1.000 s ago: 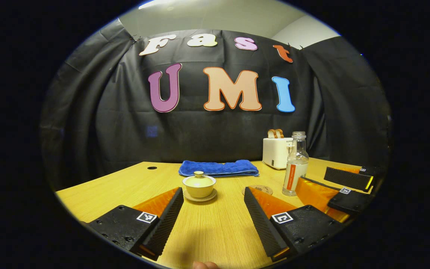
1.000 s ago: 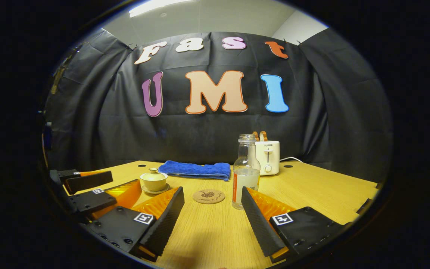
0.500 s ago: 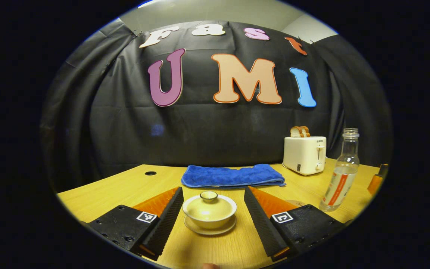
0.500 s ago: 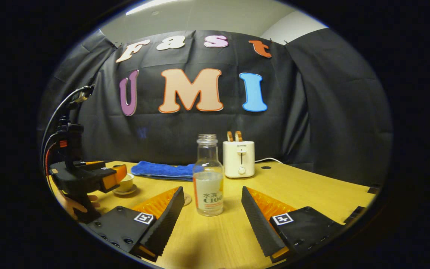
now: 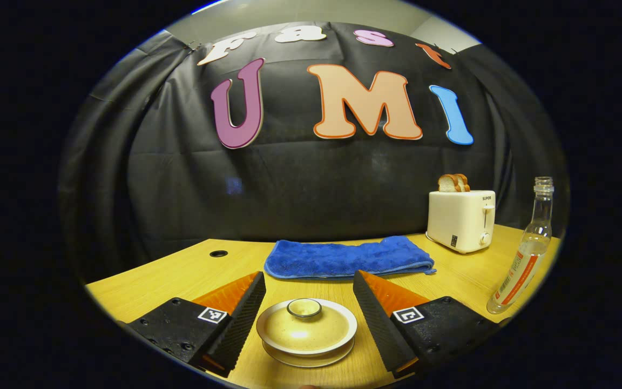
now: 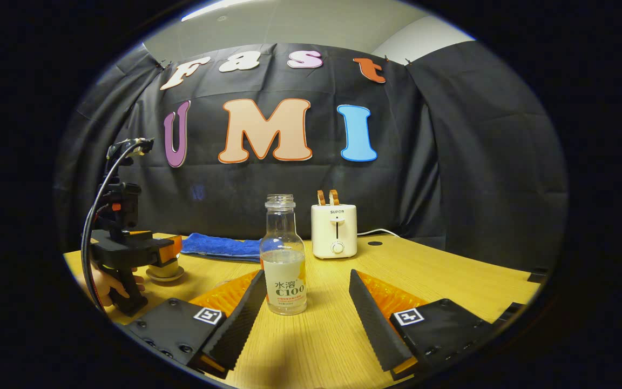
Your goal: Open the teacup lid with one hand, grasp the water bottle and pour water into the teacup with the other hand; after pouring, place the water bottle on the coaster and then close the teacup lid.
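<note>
Still lidded, cream teacup (image 5: 306, 332) on saucer.

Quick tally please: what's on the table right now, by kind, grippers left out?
Teacup with lid: 1
Saucer: 1
Water bottle: 1
Blue towel: 1
Toaster: 1
Total: 5

A: Free room? Left gripper (image 5: 309, 308) spread, gap at each side of lidded teacup (image 5: 306, 330); bare table (image 6: 440, 270) right of water bottle (image 6: 284, 259).

B: Obstacles? Blue towel (image 5: 346, 257) beyond teacup; toaster (image 6: 334, 230) behind bottle.
</note>
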`<state>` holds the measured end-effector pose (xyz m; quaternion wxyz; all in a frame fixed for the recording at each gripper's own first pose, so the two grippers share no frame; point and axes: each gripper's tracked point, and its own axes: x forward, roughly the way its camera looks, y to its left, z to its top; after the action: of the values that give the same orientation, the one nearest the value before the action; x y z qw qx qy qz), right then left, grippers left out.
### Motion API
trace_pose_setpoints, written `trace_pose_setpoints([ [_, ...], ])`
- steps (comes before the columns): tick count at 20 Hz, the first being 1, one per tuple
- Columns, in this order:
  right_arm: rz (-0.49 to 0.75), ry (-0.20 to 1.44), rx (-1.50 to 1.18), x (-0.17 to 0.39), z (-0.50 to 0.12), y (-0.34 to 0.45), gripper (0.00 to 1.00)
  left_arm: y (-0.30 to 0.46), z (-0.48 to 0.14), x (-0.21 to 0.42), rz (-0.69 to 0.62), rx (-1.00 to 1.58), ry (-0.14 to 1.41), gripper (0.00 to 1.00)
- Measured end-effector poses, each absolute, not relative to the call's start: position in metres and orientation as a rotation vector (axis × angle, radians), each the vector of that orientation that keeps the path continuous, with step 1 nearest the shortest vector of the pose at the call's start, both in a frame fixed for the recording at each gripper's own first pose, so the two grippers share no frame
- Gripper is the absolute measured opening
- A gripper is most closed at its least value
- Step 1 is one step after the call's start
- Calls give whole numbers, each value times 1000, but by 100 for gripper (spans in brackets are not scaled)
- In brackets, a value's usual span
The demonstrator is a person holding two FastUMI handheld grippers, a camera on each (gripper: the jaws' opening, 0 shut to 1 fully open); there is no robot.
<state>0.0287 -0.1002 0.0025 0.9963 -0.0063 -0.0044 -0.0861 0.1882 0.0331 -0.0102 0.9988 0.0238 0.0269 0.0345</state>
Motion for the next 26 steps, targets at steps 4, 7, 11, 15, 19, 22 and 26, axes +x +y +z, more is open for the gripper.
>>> trace_pose_setpoints([
  [4,-173,-6,-13,33,2,-111,98,38,-14,190,75,35,85,93],
  [7,-216,-9,-13,37,4,-134,95,35,-19,191,69,50,110,86],
  [11,-256,-11,-15,37,4,-153,98,43,-24,191,92,18,144,56],
  [15,-260,-12,-16,37,4,-155,98,45,-27,189,94,29,165,36],
  [19,-260,-12,-17,38,4,-155,98,44,-27,188,86,21,163,28],
  [22,-260,-13,-17,38,4,-155,98,47,-24,185,89,-1,148,27],
  [26,-257,-13,-17,37,4,-155,98,47,-18,180,103,2,105,28],
])
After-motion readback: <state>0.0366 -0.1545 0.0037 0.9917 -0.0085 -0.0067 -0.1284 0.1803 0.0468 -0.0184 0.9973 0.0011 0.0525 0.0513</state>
